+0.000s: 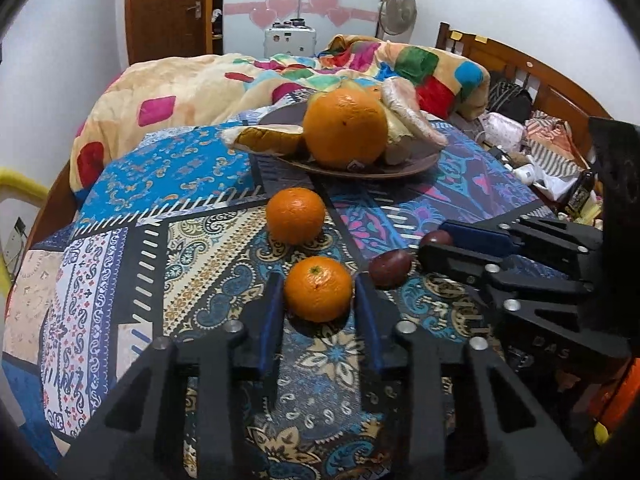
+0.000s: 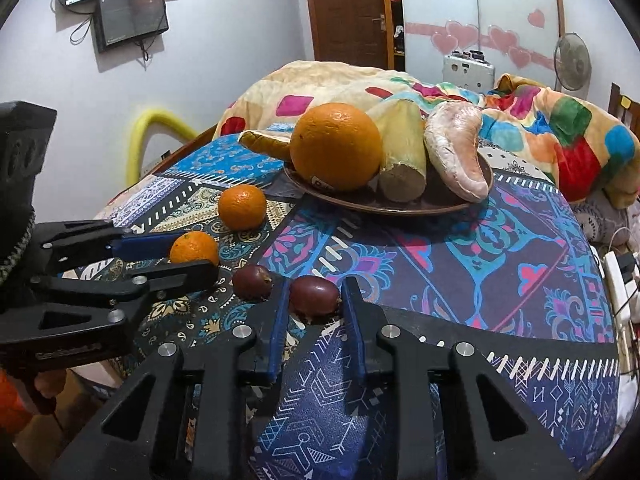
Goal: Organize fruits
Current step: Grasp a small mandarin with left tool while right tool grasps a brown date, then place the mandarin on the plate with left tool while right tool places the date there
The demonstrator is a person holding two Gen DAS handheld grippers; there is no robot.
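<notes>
A brown plate (image 1: 400, 170) (image 2: 440, 204) holds a big orange (image 1: 345, 127) (image 2: 336, 146) and pale root vegetables. Two small oranges lie on the patterned cloth: a far one (image 1: 295, 215) (image 2: 242, 207) and a near one (image 1: 318, 289) (image 2: 194, 247). My left gripper (image 1: 318, 294) (image 2: 192, 254) is open, its fingers on either side of the near orange, which rests on the cloth. Two dark purple fruits lie to the right (image 1: 390, 269) (image 1: 436, 237). My right gripper (image 2: 314, 296) (image 1: 434, 240) is open around one purple fruit (image 2: 315, 295); the other (image 2: 253, 282) lies just left of it.
The table (image 1: 120, 240) is covered in a patterned cloth and stands against a bed with a bright quilt (image 1: 180, 92). Clutter and a wooden headboard (image 1: 540, 76) are at the right. A power strip (image 2: 618, 280) lies at the table's right edge.
</notes>
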